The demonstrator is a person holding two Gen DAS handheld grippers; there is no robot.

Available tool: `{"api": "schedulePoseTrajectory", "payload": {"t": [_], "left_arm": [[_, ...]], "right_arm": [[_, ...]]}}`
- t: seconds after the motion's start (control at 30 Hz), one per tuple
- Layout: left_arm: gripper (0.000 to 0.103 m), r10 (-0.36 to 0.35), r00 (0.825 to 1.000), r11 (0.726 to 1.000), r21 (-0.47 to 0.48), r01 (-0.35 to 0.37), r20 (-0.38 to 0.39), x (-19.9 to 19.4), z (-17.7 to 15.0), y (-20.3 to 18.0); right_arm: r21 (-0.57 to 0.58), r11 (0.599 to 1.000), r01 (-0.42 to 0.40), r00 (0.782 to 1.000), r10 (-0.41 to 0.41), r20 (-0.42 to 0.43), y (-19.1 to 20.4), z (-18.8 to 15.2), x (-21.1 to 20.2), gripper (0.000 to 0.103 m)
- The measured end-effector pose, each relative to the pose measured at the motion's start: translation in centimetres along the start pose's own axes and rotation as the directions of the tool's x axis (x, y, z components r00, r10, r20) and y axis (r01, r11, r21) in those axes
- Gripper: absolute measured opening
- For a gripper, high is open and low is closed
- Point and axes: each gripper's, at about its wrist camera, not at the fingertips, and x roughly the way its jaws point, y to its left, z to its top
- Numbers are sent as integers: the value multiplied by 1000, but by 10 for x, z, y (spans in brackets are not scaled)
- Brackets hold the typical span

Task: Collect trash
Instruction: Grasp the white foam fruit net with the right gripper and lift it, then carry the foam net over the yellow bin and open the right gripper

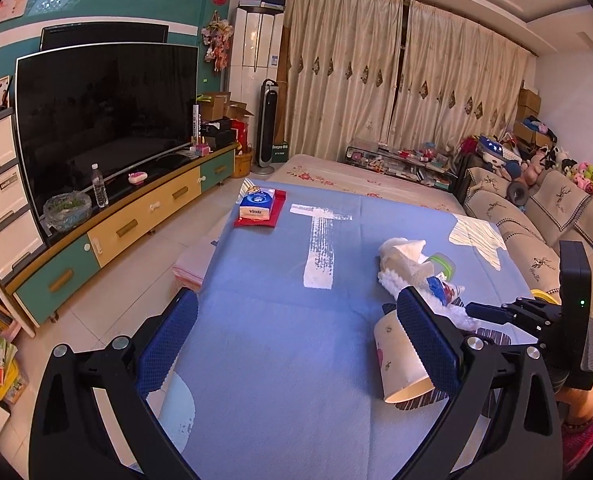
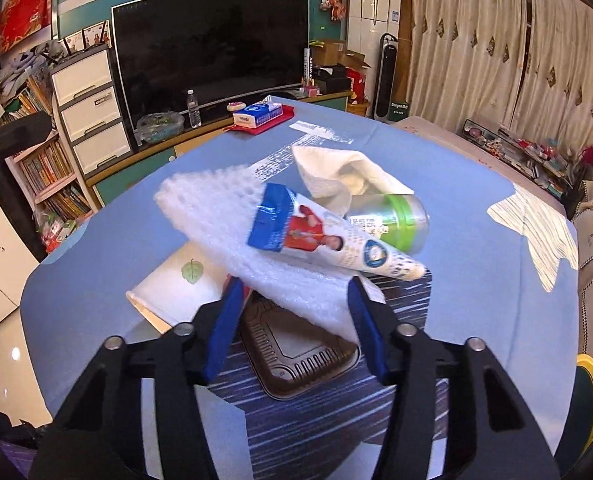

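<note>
Lying flat, toothpaste tube (image 2: 328,242), cap pointing right

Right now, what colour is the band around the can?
Green; the can shows best in the right wrist view.

This is a living room in a home. In the left wrist view a large curved television (image 1: 104,120) stands at about ten o'clock on a long low cabinet (image 1: 136,232) with yellow and green drawers, and closed beige curtains (image 1: 396,80) cover the window wall from twelve to one o'clock. A sofa (image 1: 544,220) with patterned covers and many plush toys (image 1: 584,176) runs along three o'clock, a tall white air conditioner (image 1: 258,40) stands in the corner at twelve o'clock, and a table with a blue cloth (image 1: 276,320) fills the middle.
</note>
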Motion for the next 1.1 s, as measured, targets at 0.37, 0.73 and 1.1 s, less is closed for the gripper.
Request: {"api": "schedulePoseTrajectory", "payload": {"t": [0.37,0.73,1.1], "left_arm": [[98,-17,1000,1000,4,17,-21,4,-3,-10],[98,-39,998,999,31,40,-48,8,-12,-25],[98,-44,996,997,58,48,-76,17,-22,-54]], "right_arm": [[69,989,-128,984,118,134,-4,-3,-45,10],[141,955,-260,939,215,269,-7,-16,-90,10],[115,931,-347,867,271,418,-22,-35,-151,10]]}}
